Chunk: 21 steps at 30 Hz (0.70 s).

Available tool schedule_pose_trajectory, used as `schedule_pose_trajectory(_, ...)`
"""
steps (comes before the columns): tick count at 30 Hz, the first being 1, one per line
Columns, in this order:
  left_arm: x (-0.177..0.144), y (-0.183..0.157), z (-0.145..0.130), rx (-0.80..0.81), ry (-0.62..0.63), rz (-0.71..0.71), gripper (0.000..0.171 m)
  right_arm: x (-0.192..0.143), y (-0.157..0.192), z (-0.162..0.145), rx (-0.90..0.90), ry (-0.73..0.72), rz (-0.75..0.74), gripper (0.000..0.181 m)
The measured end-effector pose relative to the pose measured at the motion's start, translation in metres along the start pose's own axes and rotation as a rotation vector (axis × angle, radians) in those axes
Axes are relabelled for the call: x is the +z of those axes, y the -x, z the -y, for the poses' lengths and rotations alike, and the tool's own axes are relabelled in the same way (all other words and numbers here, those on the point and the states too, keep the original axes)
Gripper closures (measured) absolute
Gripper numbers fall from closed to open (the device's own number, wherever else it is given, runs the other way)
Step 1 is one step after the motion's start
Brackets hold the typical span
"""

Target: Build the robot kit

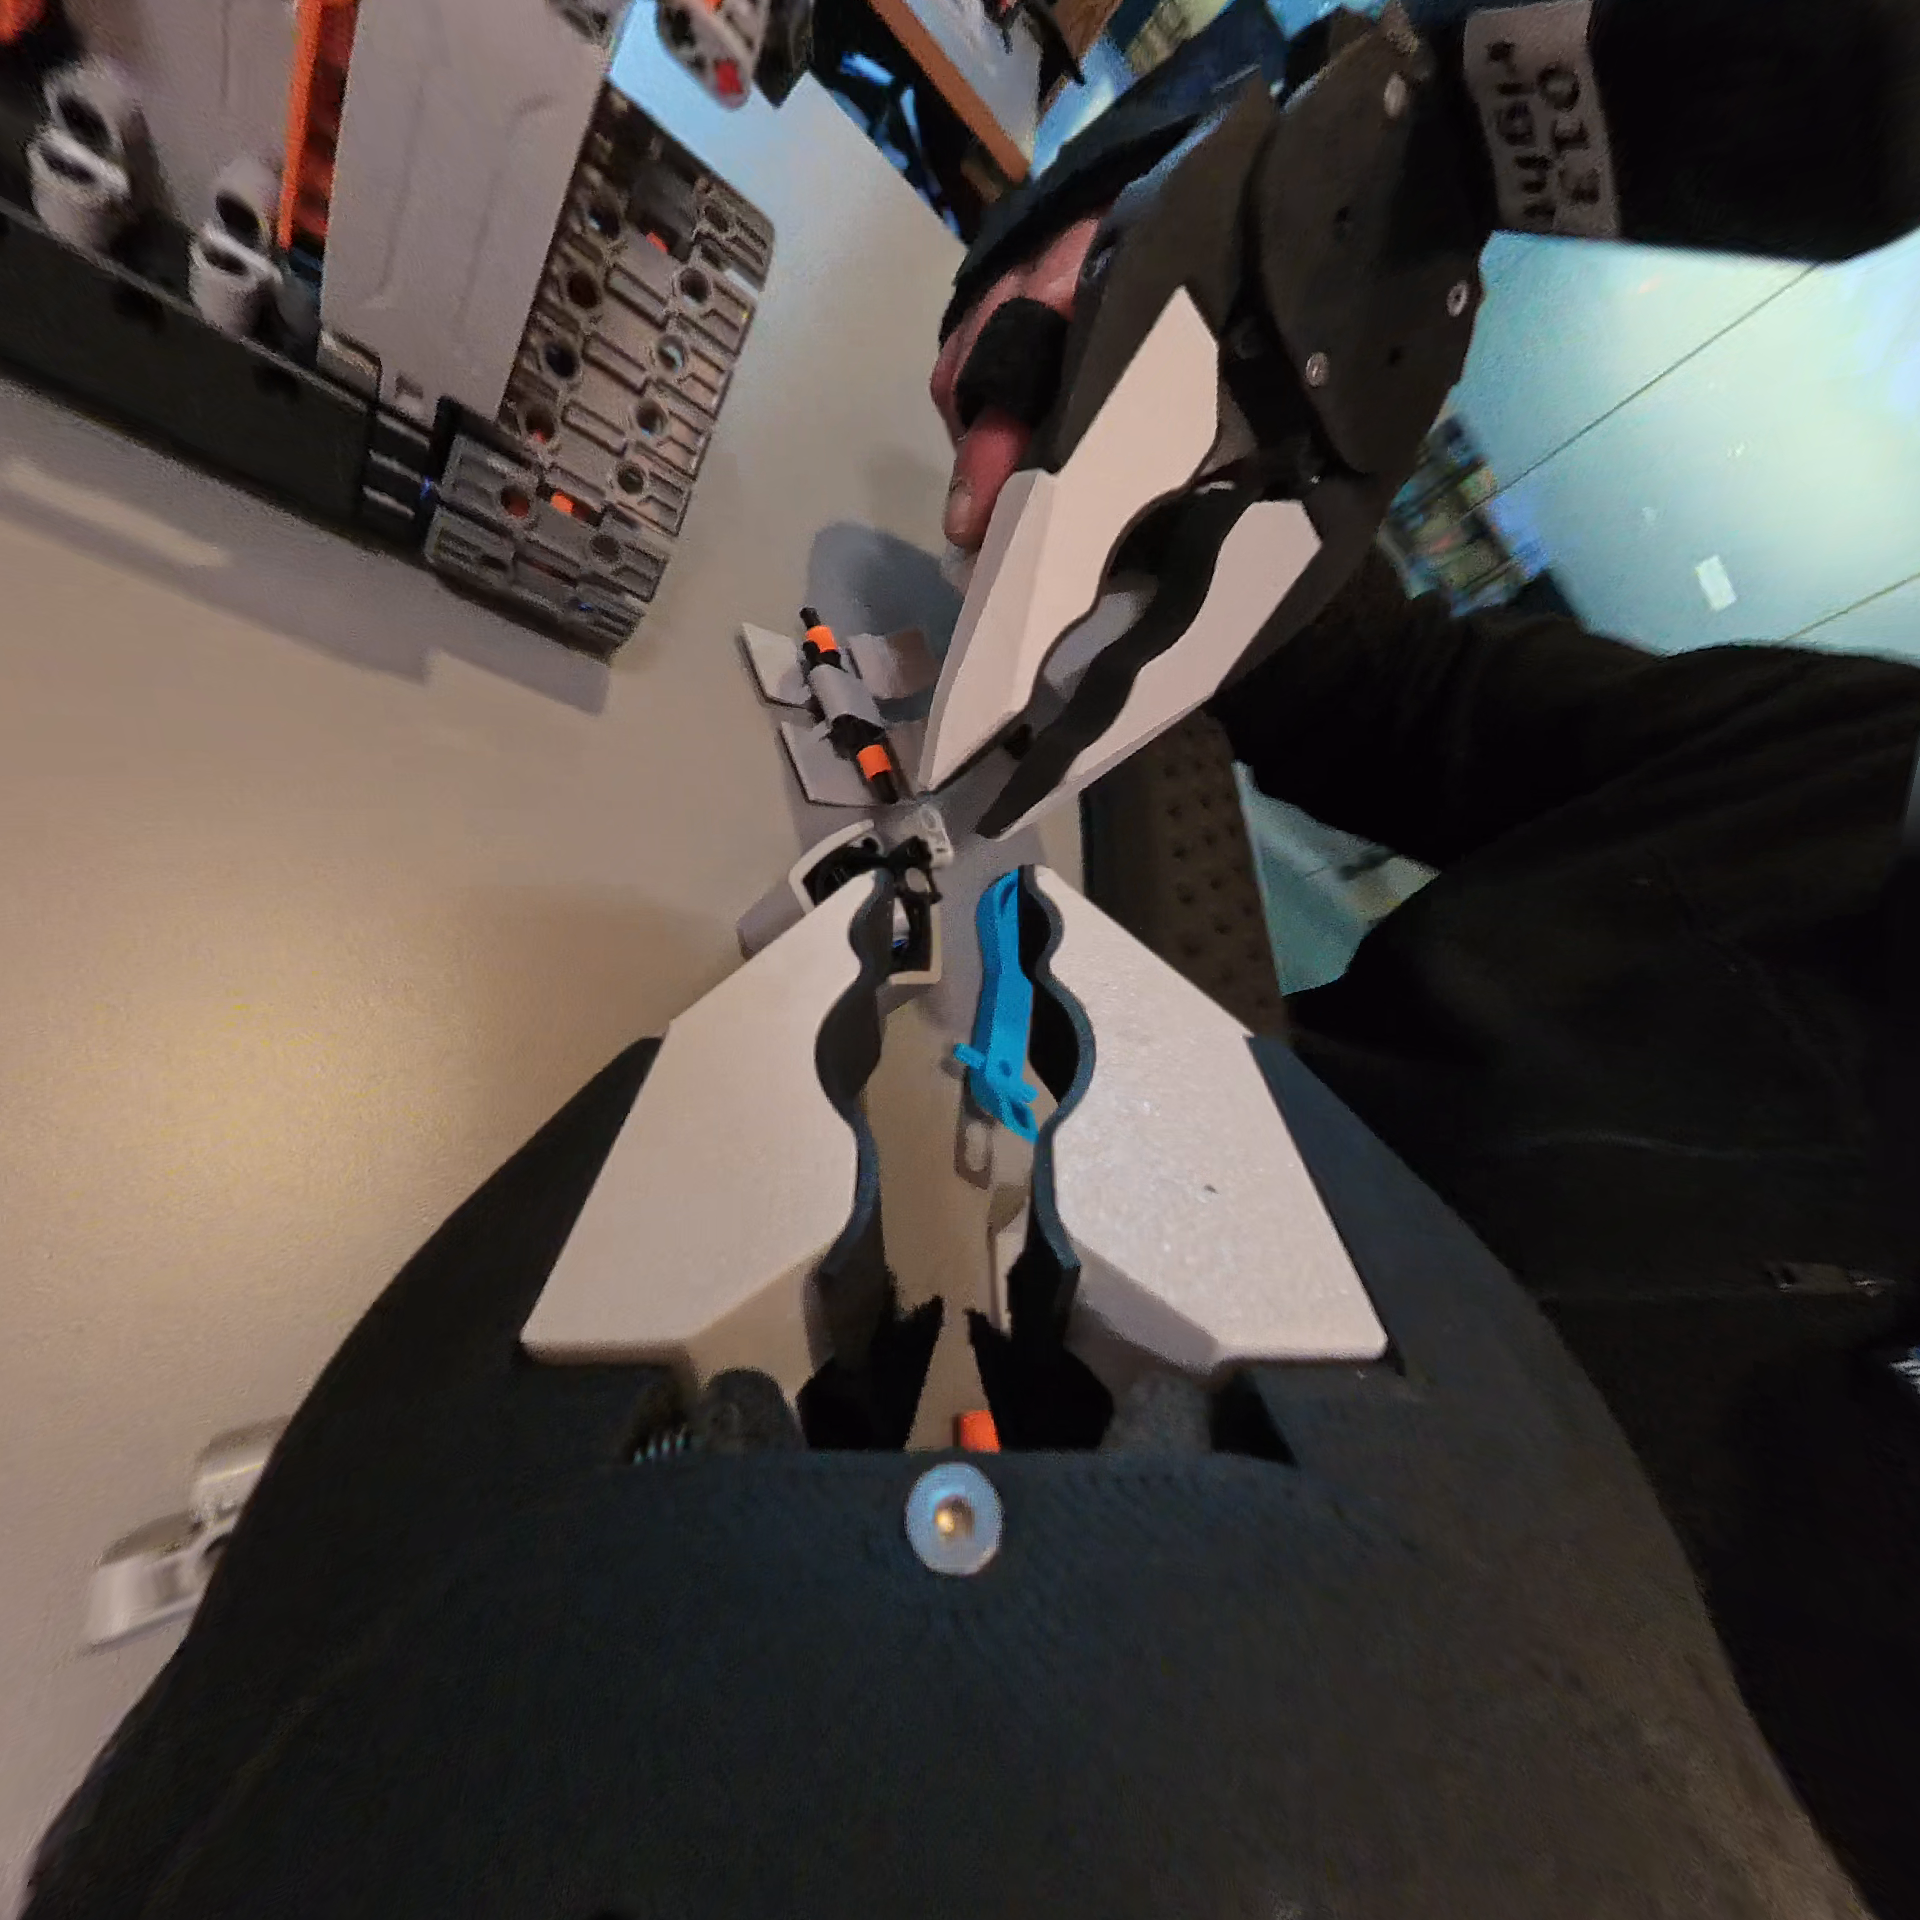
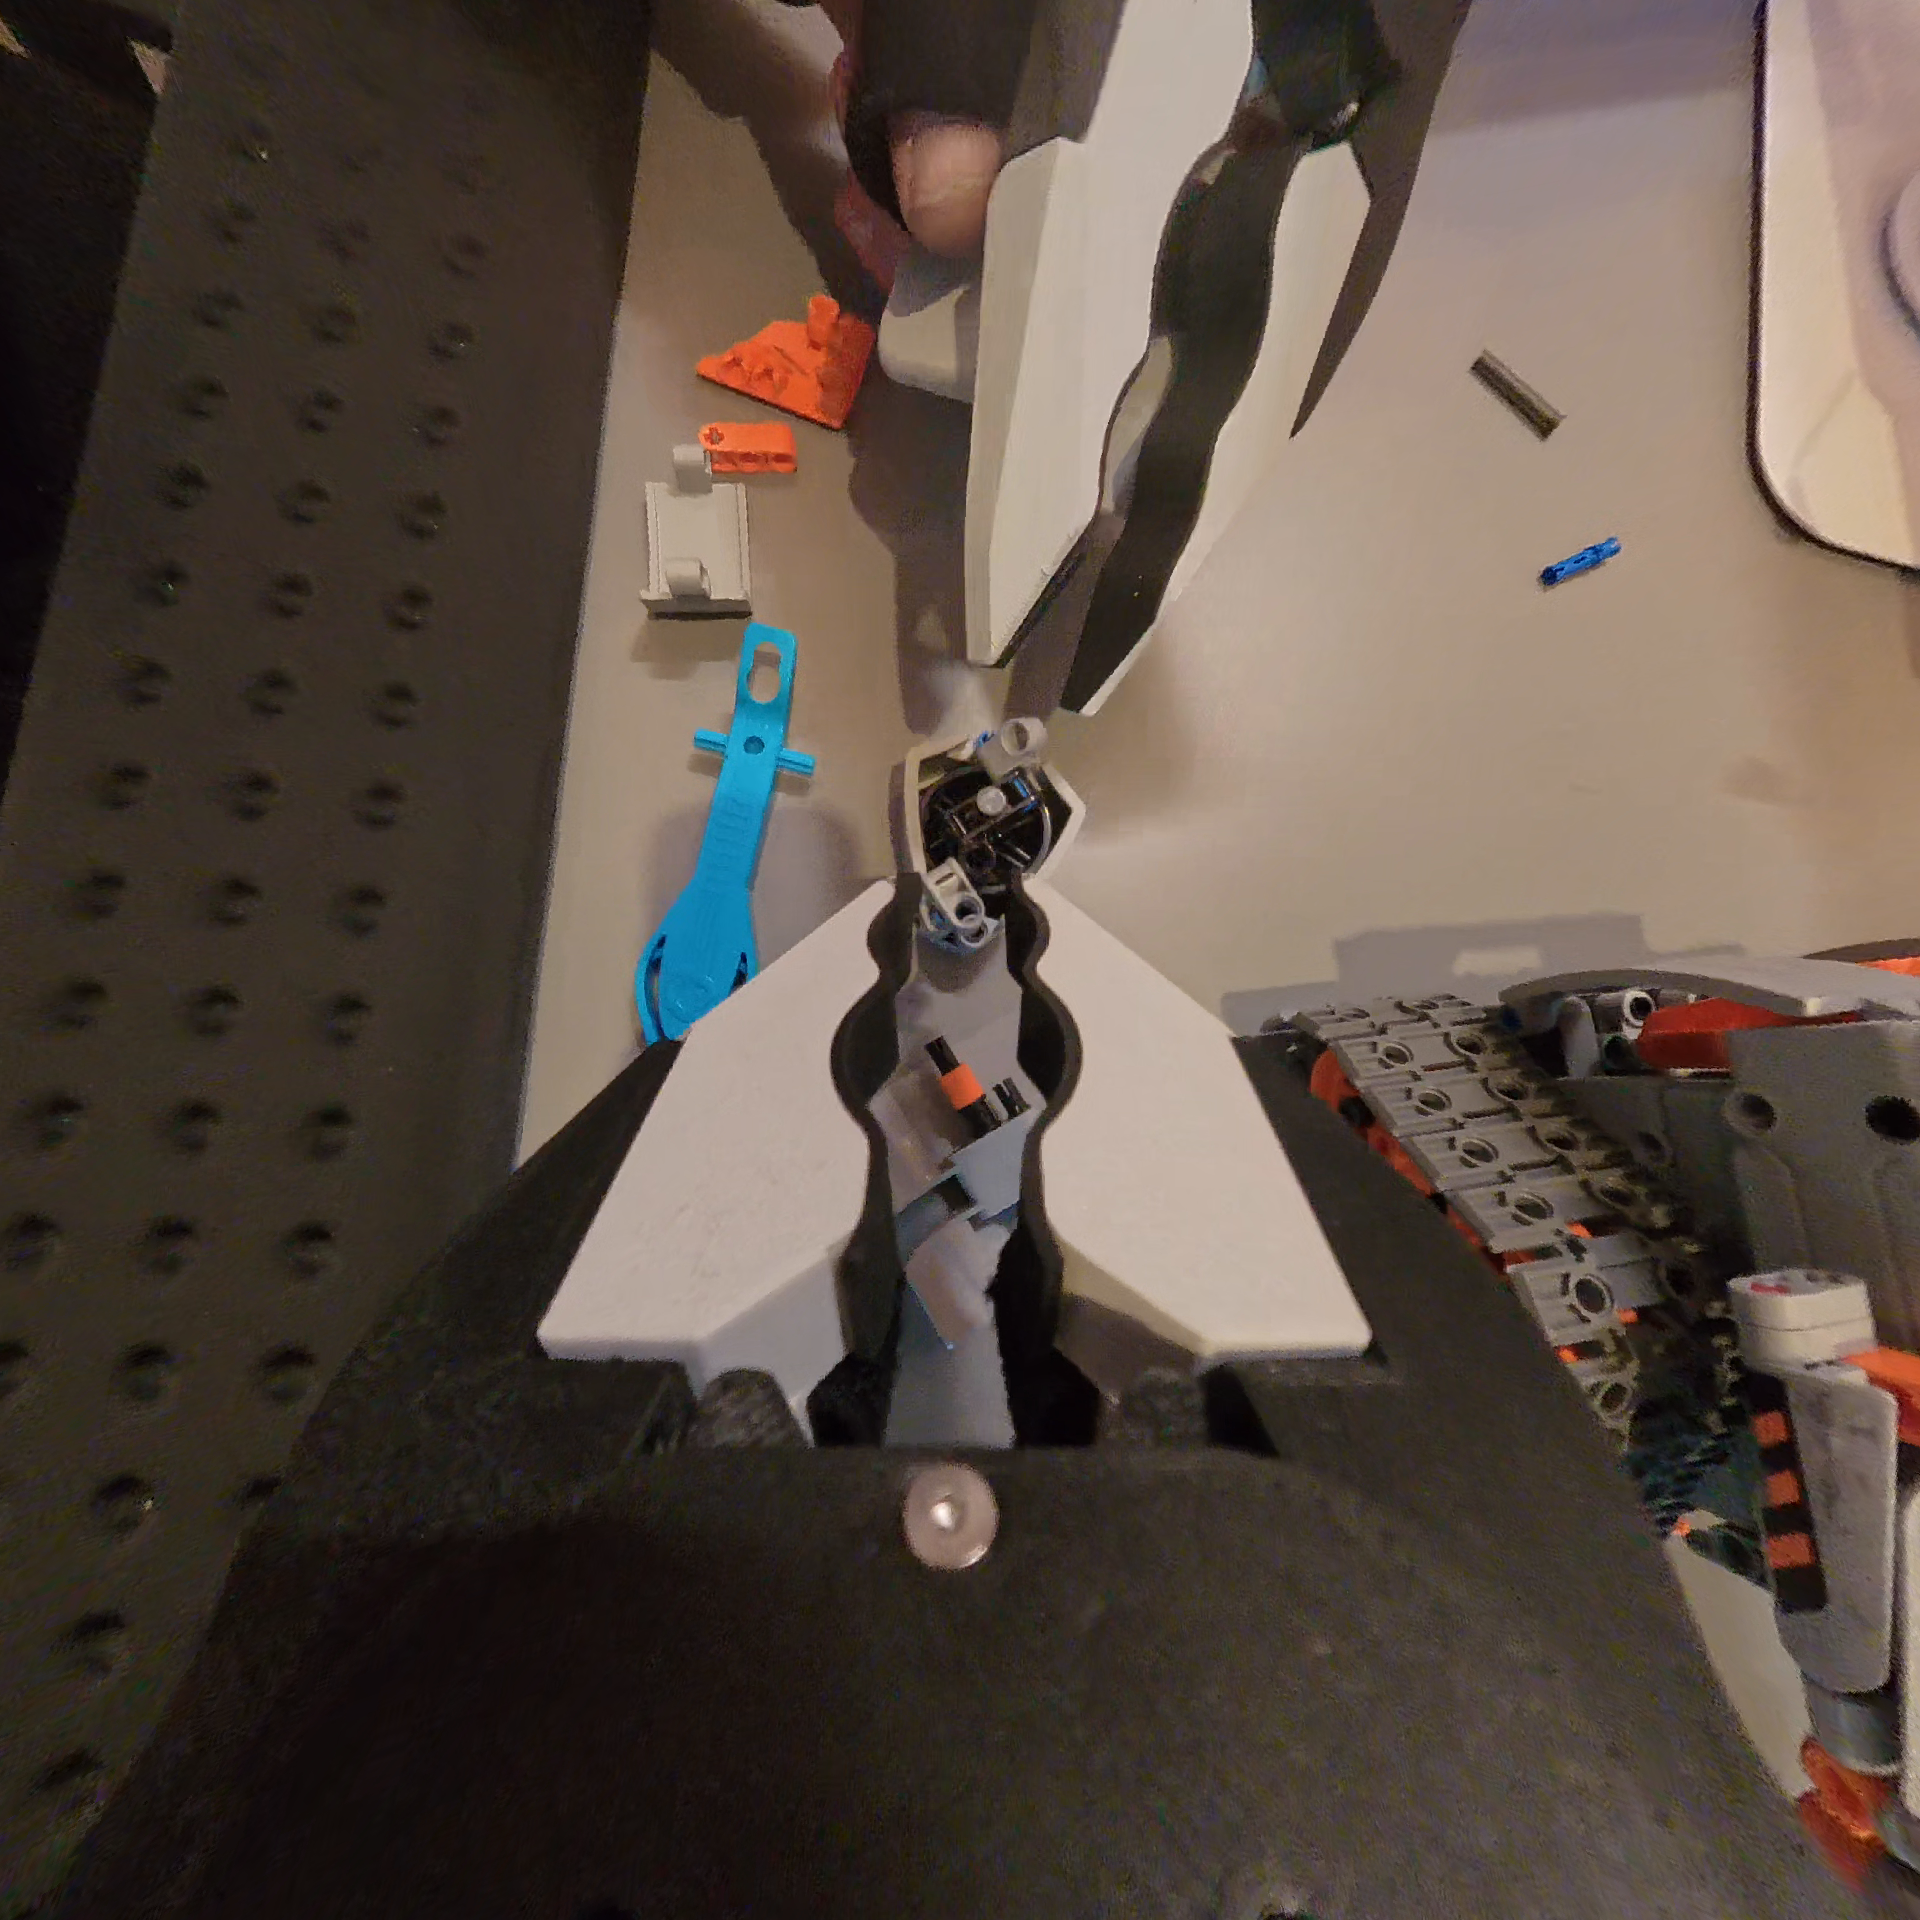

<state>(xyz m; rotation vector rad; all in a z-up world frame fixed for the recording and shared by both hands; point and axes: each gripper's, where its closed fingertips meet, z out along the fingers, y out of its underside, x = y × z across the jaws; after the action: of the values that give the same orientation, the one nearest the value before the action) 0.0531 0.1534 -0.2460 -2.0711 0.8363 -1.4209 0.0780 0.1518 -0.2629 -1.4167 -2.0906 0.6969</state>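
A small assembly (image 2: pixel 977 821) of a grey shell with black and grey connector parts hangs above the beige table between my two grippers. My right gripper (image 2: pixel 958 896) is closed on its near end. My left gripper (image 2: pixel 1034 691) comes down from above and pinches its far grey connector. In the left wrist view the assembly (image 1: pixel 899 868) sits at my left gripper's (image 1: pixel 945 878) tips, beside the left finger. My right gripper (image 1: pixel 956 816) reaches in from the upper right, held by a gloved hand (image 1: pixel 987 416).
A blue lever tool (image 2: pixel 727 831) lies by a black perforated board (image 2: pixel 260 727). An orange piece (image 2: pixel 790 364) and a grey plate (image 2: pixel 696 551) lie behind it. A tracked model (image 2: pixel 1507 1143) stands at the right. A blue pin (image 2: pixel 1579 561), dark axle (image 2: pixel 1517 395) and white tray (image 2: pixel 1787 488) are also there. About 10 cm separates my left fingertips from the grey plate (image 2: pixel 696 551).
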Motion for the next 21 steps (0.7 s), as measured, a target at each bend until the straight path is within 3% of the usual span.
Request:
schedule_pose_trajectory(4,-0.003,0.009,-0.013,0.131,0.119,0.149,0.154,0.005,-0.001,0.004,0.046,0.023,-0.026,0.165)
schedule_pose_trajectory(8,-0.003,0.021,-0.025,0.199,0.189,0.241,0.129,0.010,-0.006,0.013,0.084,0.029,-0.069,0.166)
schedule_pose_trajectory(16,0.012,0.023,-0.041,0.272,0.254,0.238,0.148,0.025,-0.006,0.013,0.101,0.050,-0.056,0.175)
schedule_pose_trajectory(21,0.016,0.024,-0.044,0.335,0.293,0.259,0.150,0.025,-0.005,0.012,0.081,0.069,-0.047,0.180)
